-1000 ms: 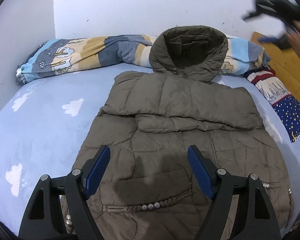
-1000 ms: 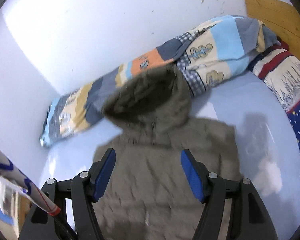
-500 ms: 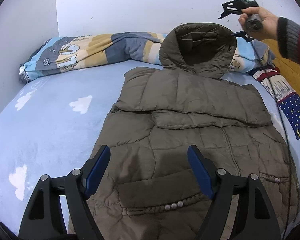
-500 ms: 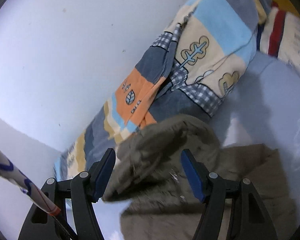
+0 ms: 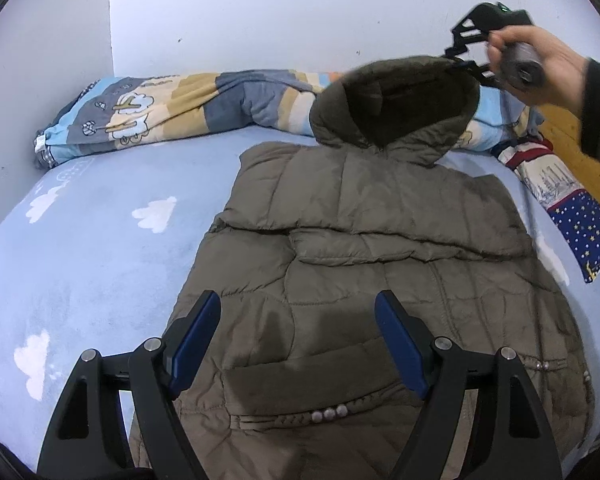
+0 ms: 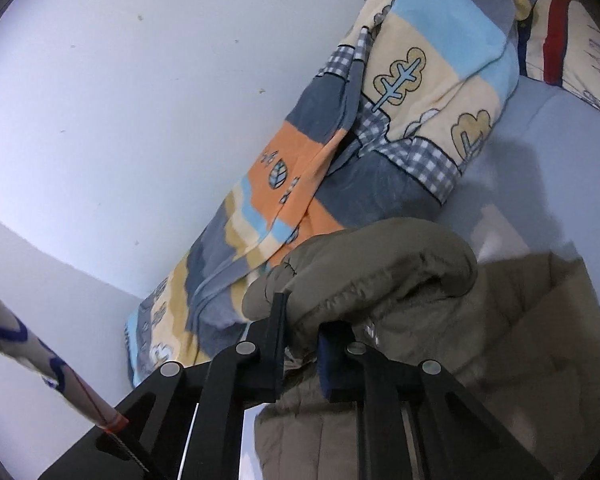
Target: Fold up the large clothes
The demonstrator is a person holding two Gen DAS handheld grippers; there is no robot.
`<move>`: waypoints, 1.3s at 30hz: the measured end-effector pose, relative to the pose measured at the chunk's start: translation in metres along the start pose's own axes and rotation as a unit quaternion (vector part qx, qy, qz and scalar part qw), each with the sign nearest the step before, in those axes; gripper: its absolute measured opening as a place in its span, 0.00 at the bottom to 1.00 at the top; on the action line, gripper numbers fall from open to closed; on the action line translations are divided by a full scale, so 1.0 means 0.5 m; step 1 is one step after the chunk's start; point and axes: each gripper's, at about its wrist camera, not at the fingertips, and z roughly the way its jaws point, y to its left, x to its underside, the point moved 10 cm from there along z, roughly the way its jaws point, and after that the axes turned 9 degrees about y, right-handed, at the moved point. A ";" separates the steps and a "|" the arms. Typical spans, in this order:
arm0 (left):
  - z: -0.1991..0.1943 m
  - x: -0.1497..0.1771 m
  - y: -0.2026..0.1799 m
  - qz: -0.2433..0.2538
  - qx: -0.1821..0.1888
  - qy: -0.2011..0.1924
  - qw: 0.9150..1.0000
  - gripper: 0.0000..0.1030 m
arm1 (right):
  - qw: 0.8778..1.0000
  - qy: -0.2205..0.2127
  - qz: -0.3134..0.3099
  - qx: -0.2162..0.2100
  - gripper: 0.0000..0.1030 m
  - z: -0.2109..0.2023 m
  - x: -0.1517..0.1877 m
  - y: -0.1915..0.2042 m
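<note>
Right gripper (image 6: 302, 330): its jaws had just been closing and were clamped on the rim of the hood (image 6: 380, 268), with the padded fabric pinched between them; in the left wrist view a hand (image 5: 540, 68) held it at the hood's top right edge.
Left gripper (image 5: 298, 344): jaws stood wide apart with nothing between the pads, poised over the lower part of the jacket (image 5: 380, 264).
Open room: a broad bare stretch of bedsheet (image 5: 92, 248) lay left of the jacket; much less showed on its right.
Edges: a rolled patterned blanket (image 5: 180, 108) ran along the wall (image 5: 280, 12) behind the hood; a starred and striped cloth (image 5: 572, 208) and a wooden board (image 5: 568, 140) bounded the right side.
Surface: light blue sheet with white clouds.
Jacket: olive, quilted, spread flat, sleeves folded across the chest, hood at the far end against the blanket.
Corner: the walls met at far left.
</note>
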 end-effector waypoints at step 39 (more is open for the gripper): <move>0.116 -0.290 -0.039 0.034 -0.005 -0.007 0.999 0.76 | 0.993 0.033 -0.088 0.067 0.10 -0.098 0.177 -0.196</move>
